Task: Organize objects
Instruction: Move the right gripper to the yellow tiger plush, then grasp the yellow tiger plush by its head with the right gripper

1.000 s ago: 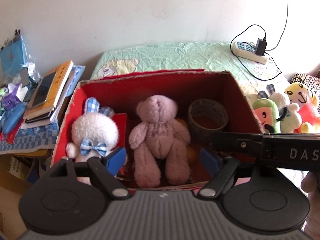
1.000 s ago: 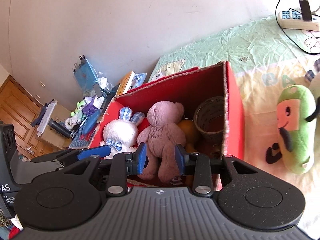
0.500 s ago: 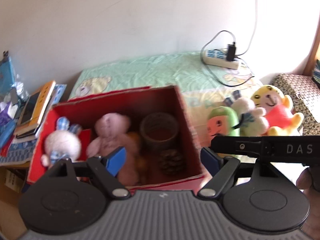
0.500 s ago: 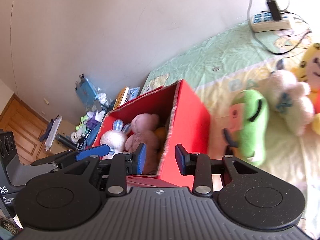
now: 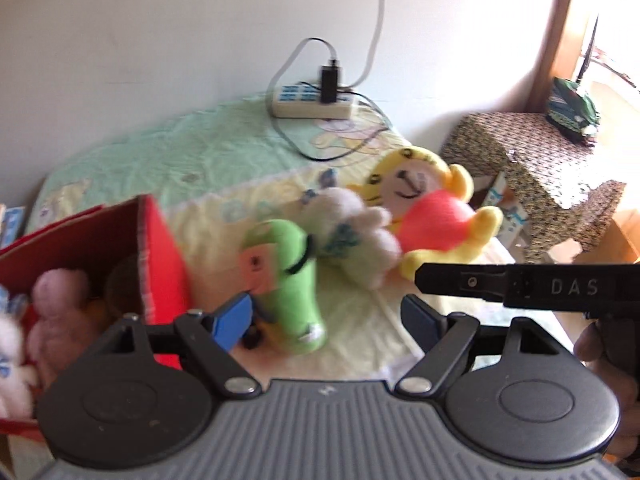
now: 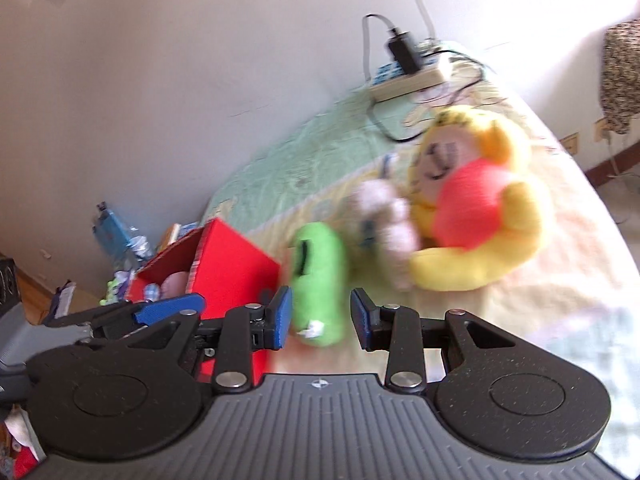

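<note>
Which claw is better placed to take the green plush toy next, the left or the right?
Probably the right claw: it is open, with the green plush toy centered between its fingers. In the left claw view, the toy lies nearer one finger.

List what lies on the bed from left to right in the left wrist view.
Red box → green plush → white plush → yellow plush.
</note>
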Tool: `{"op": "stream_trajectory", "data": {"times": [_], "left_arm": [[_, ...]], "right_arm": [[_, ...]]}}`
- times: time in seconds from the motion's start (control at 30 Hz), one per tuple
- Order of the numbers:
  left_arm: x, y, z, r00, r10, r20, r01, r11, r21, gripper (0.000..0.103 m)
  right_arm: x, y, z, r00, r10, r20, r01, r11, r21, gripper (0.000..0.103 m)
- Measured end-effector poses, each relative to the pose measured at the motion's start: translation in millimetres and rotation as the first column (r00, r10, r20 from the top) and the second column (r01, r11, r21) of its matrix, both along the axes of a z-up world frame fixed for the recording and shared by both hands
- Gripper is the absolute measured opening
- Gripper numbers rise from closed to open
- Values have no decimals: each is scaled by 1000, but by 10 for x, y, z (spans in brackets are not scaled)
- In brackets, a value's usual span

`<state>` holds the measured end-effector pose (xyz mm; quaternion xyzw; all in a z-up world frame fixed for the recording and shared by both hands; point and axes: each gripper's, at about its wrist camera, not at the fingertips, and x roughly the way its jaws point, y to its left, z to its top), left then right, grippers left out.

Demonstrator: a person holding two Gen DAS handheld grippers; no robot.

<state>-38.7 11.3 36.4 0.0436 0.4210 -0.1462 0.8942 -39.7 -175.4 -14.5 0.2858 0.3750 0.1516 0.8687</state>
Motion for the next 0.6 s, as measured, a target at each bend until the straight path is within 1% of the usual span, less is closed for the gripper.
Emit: {"op": "stream_trajectory", "data": {"times": [0.13, 0.27, 0.4, 0.47, 0.5, 0.6], "left_arm": [[171, -279, -54, 998, -57, -32, 55, 997, -50, 82], [359, -542, -119, 992, -113, -56, 108, 990, -91, 83], [560, -732, -190, 986, -143, -85, 131, 982, -135, 83], [665, -807, -230, 983, -150, -107, 132, 978, -160, 83], [719, -835, -250, 980, -157, -119, 134, 975, -179, 83], [882, -913, -309, 974, -171, -151, 133, 964, -231, 83]], "right_arm": [[-27, -327, -62, 999, -44, -15, 43, 999, -28, 36], [-17, -618, -71, 998, -58, -19, 57, 997, -50, 36], [27, -866, -40, 996, -87, -6, 86, 993, -77, 37], [64, -998, -35, 994, -109, -3, 108, 992, -70, 40], [95, -1068, -43, 992, -126, -5, 126, 990, -56, 44], [247, -1261, -109, 987, -157, -30, 157, 988, 6, 44]]}}
